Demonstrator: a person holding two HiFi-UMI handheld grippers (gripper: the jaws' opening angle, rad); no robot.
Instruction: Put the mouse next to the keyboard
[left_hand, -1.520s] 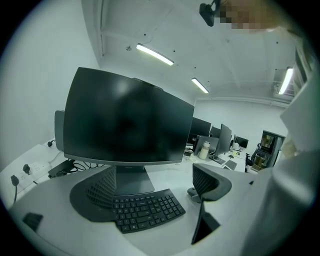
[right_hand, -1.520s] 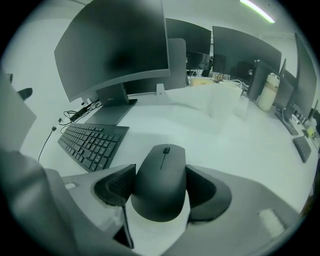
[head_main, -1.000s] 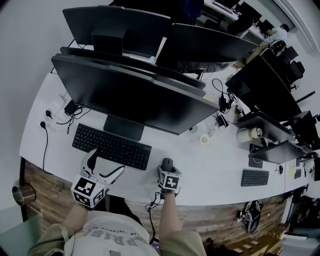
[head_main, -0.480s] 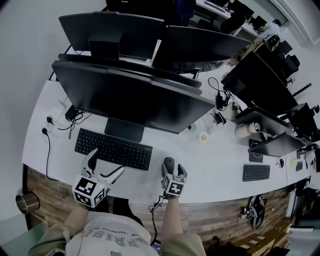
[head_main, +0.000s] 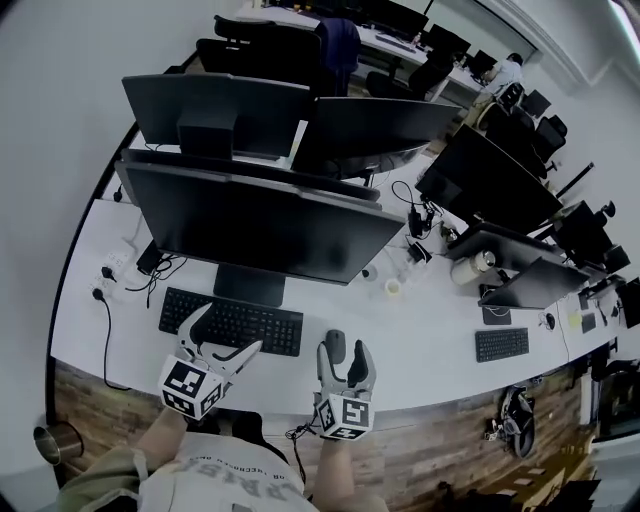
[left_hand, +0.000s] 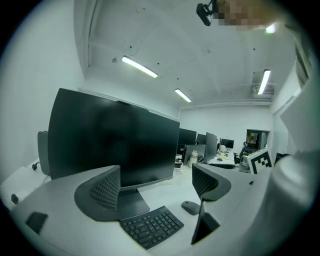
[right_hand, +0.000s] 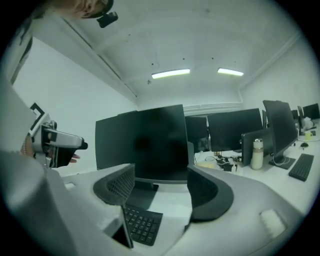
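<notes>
Mouse (head_main: 335, 345): showing as a small dark oval, low-domed and smooth-topped. Lying flat on the white tabletop (head_main: 430, 335), just beside the right end of the keyboard (head_main: 232, 322), with a narrow strip of bare tabletop between the two. Appearing again in the left gripper view (left_hand: 190, 207) as a grey pebble shape right of the keyboard (left_hand: 151, 227), near the foot of the monitor (left_hand: 115, 140).

Long axis: running away from the person toward the monitor (head_main: 260, 225), roughly square to the keyboard's long edge. Button end versus palm end: too small for telling apart. Wheel and cable not resolving either.

Right gripper (head_main: 345, 350): hovering at the tabletop's near edge, fingers spreading wide, tips reaching to either side of the mouse's near end in the head view. Touching or apart: not resolving there. In the right gripper view (right_hand: 162, 192), fingers standing apart, with only a keyboard (right_hand: 141, 224) corner and bare tabletop showing between them. Mouse lying out of sight in that view.

Left gripper (head_main: 228, 330): hanging over the keyboard's near edge, fingers spreading wide, gripping nothing. In the left gripper view (left_hand: 155, 190), framing the monitor foot and part of the keyboard.

Cut off: keyboard's left part hiding behind the left finger in both gripper views.
</notes>
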